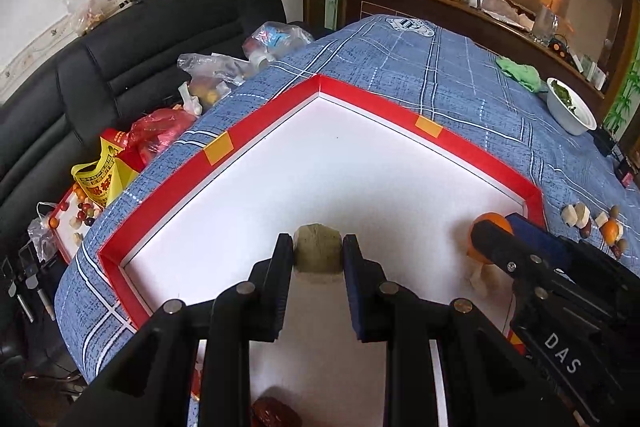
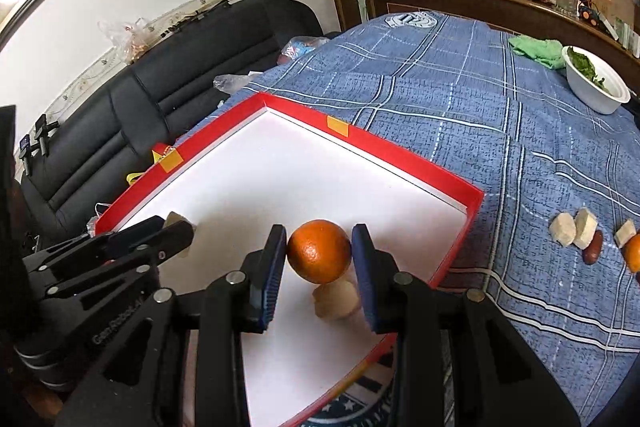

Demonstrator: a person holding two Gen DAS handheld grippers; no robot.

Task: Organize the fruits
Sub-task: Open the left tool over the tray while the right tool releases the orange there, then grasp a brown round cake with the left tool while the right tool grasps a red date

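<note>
— On the left, what do the left tongs (image 1: 318, 251) carry?

— They are clenched on a pale greenish-beige chunk of fruit (image 1: 318, 247), and they hold it above the white floor of the shallow red-rimmed cardboard tray (image 1: 218, 147). I think it is not yet set down.

— And to the right?

— The right tongs (image 2: 319, 253) grasp a small round orange (image 2: 319, 251), one pad pressing on each side. It hangs over the near right corner of the same tray, and just under it lies a cream-coloured peeled piece (image 2: 336, 301) already on the white floor.

— So which step is this?

— Both fruits are being delivered to the tray, I would say. The next move asks to lower each one and loosen the tongs, with the orange placed beside the cream piece, not on top of it.

— More to collect?

— Yes, several cut pieces and brown dates (image 2: 592, 251) wait on the blue checked cloth (image 2: 460, 99) at the right.
</note>
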